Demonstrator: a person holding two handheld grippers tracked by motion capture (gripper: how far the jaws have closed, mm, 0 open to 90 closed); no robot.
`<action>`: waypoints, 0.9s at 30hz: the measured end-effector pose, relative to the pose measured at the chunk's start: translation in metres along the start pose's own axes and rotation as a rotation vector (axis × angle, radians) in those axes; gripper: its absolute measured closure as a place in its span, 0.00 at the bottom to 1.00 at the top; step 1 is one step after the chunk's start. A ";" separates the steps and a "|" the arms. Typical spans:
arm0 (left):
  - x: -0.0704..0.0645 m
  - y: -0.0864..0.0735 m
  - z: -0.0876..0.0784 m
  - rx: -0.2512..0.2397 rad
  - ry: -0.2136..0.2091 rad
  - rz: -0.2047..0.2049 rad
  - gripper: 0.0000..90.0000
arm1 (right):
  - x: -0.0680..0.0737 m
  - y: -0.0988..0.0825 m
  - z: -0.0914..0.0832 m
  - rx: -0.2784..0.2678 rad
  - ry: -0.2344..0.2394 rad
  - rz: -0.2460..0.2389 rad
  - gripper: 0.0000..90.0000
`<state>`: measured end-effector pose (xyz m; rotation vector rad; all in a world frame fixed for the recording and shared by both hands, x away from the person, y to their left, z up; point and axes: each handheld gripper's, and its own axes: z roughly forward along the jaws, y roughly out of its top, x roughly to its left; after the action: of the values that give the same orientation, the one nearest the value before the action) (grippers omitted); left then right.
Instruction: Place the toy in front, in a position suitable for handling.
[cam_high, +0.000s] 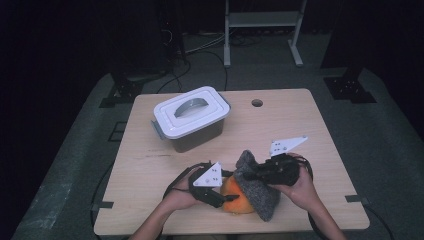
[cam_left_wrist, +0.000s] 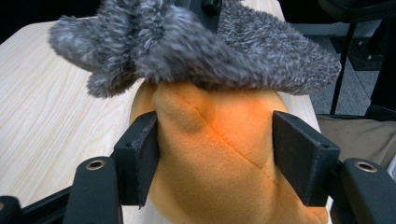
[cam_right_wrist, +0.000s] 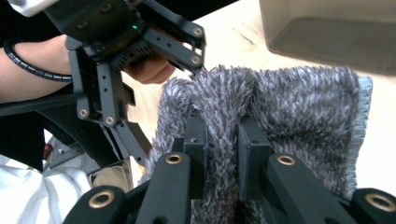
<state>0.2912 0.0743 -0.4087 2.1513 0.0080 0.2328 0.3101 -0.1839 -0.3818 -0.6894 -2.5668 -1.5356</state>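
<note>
Plainly, neither grey fleece (cam_right_wrist: 280, 102) nor orange plush (cam_left_wrist: 219, 158) bears readable writing.

Dim room — soft, slightly blurred

left gripper (cam_high: 226, 196): matte black linkage body, brass-ringed pivot holes, white three-cornered top plate with small dark holes | right gripper (cam_high: 254, 173): same black build and white plate, black cable trailing | left wrist: black coiled band | forearms: bare, no sleeves
</note>
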 end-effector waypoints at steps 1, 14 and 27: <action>0.001 -0.001 -0.001 0.001 0.000 -0.005 0.39 | -0.003 -0.002 0.000 0.000 -0.003 0.008 0.85; 0.015 -0.012 -0.001 -0.009 0.071 -0.153 0.39 | 0.004 -0.005 -0.010 -0.024 0.002 0.018 0.85; 0.022 -0.016 -0.010 -0.080 -0.009 -0.216 0.33 | -0.021 -0.023 -0.009 0.029 -0.099 0.075 0.85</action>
<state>0.3124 0.0938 -0.4129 2.0530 0.2215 0.0954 0.3177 -0.2078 -0.4024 -0.8681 -2.5945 -1.4752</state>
